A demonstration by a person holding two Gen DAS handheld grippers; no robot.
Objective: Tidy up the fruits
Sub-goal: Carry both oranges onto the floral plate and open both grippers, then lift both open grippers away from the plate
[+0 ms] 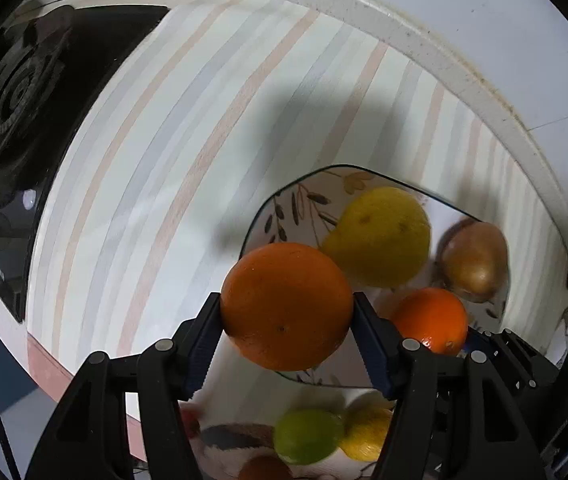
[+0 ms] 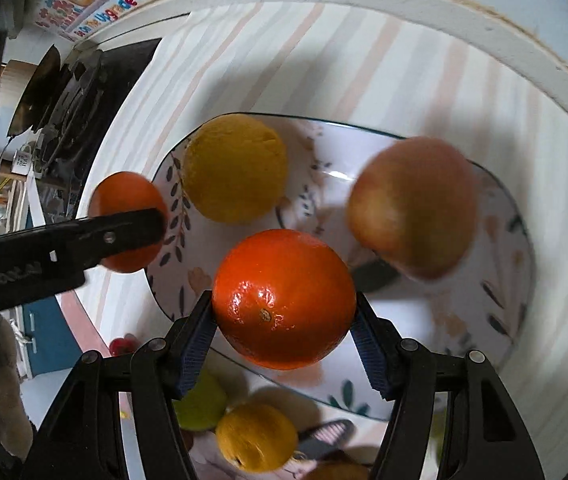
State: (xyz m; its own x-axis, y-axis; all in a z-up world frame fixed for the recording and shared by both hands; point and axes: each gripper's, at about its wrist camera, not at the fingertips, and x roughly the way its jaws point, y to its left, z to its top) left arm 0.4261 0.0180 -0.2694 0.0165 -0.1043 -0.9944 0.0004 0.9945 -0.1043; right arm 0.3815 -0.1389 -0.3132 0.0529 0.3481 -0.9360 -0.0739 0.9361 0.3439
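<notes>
1. Our left gripper (image 1: 287, 316) squeezes a big orange (image 1: 287, 306) between both fingers, above the near-left edge of the leafy plate (image 1: 284, 208).
2. Our right gripper (image 2: 284, 316) pinches a shiny orange (image 2: 284, 298) above the same plate's near side.
3. Farther back, a yellow fruit (image 2: 235, 168) and a reddish apple (image 2: 412, 204) sit on the plate.

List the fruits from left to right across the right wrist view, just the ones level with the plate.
Small orange in the left gripper → yellow fruit → orange in the right gripper → reddish apple.
</notes>
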